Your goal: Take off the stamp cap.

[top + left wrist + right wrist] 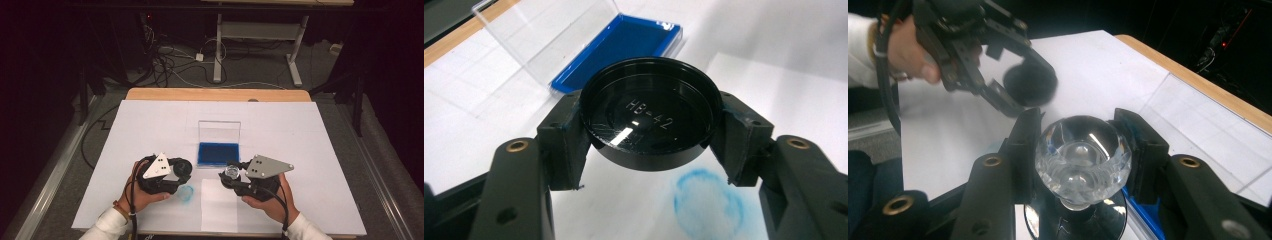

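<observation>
On the table [150, 125], left claw [651, 132] pinches black lid [649, 112], right claw [1080, 150] pinches crystal stamp [1080, 155].

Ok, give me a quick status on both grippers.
Left gripper shut on black cap. Right gripper shut on clear stamp. Blue ink pad open, unobstructed.

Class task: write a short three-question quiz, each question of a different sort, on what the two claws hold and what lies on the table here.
1. True or false: the left claw is shut on the black round cap.
2. What does the right claw grip?
A. crystal knob
B. pencil
C. sponge
3. What colour lines the open case?

Key:
1. True
2. A, the crystal knob
3. Blue
</observation>
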`<state>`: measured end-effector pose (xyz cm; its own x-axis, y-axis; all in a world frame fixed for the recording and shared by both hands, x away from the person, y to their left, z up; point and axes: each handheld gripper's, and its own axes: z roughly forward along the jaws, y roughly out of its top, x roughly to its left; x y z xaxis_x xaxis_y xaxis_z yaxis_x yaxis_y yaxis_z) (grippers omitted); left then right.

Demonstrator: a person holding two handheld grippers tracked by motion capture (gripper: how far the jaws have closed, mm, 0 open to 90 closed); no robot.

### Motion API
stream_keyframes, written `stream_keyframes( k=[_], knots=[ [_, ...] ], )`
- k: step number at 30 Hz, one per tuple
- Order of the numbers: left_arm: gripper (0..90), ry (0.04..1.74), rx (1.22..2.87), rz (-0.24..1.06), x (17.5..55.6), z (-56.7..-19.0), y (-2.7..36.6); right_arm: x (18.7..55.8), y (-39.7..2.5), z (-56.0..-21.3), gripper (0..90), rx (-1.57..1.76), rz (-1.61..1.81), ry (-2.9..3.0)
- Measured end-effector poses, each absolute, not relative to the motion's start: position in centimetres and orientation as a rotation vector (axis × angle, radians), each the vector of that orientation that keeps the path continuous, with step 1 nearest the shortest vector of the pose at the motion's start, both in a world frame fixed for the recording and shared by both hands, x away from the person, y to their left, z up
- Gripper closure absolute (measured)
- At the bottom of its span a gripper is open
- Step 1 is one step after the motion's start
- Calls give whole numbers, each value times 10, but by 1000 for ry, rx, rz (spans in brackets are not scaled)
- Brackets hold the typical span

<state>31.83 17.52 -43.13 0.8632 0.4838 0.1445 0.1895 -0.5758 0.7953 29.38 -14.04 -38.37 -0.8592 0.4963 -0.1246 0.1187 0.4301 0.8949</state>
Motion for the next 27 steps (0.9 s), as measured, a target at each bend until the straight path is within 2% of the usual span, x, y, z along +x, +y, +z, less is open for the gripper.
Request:
stream_keyframes(
  k=[10, 14, 27],
  knots=[
    [364, 511, 2168, 481, 305, -425, 200, 290, -156, -389, 569, 560, 1375, 2330],
    [364, 542, 2170, 479, 299, -430, 216, 288, -164, -393, 569, 588, 1352, 2330],
    [364, 578, 2213, 455, 287, -447, 233, 293, -173, -402, 569, 628, 1295, 2358]
  ],
)
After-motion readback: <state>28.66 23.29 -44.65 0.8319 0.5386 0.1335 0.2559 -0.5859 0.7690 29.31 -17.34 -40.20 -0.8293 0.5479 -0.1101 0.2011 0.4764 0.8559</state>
